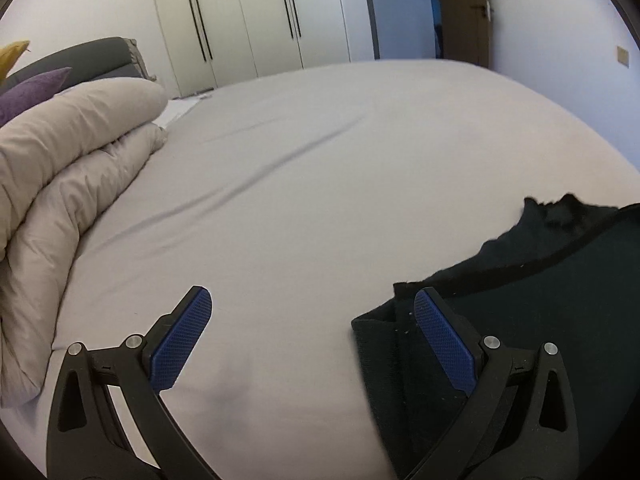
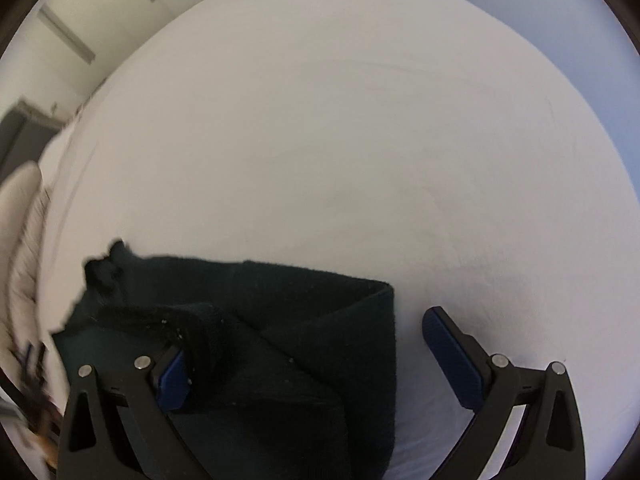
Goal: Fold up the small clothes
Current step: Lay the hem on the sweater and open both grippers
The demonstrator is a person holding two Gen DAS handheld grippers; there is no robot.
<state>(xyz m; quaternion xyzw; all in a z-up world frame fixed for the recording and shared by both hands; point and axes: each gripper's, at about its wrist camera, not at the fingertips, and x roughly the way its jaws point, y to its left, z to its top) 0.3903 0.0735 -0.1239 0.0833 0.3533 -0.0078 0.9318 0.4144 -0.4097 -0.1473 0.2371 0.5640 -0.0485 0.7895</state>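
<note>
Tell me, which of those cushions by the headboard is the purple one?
The purple cushion lies lower, just above the beige duvet. The other, the yellow cushion, only peeks in at the picture's edge, higher up.

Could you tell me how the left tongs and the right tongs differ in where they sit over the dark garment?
The left tongs span mostly bare grey bedsheet; only one finger overlaps the dark garment. The right tongs straddle the garment's folded edge, one pad partly hidden by cloth. Both stand wide open, gripping nothing.
</note>
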